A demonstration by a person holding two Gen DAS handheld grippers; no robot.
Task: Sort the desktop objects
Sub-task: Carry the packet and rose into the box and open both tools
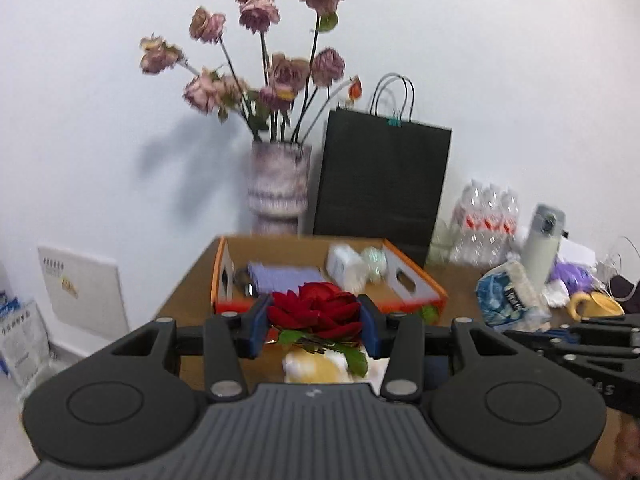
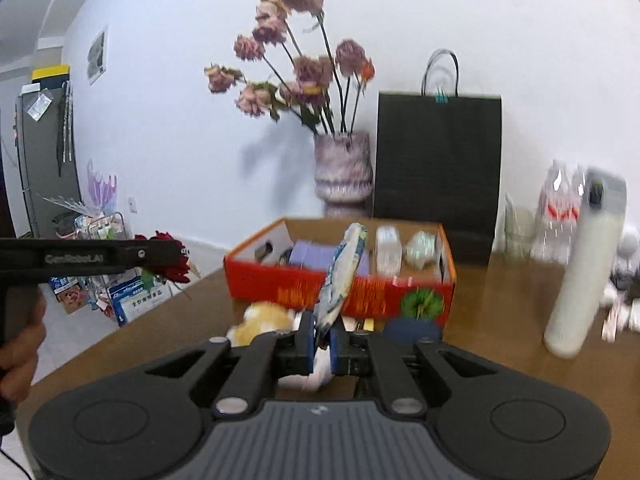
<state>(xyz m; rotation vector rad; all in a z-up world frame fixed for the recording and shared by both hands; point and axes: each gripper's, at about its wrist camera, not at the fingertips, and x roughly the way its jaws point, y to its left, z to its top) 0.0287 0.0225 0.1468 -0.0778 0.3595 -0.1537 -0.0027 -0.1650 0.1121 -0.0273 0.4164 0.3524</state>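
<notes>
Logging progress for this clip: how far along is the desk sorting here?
Partway. The orange box already holds a purple item and small packets. In hand: the left tool grips a red rose, the right tool a blue-patterned packet. Left: a yellow plush and clutter around the white bottle.

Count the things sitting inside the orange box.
4 distinguishable in the orange box: a dark item at the left end, a purple flat box, a clear packet, and a pale green bundle at right. Blur and the held wrapper may hide more.
</notes>
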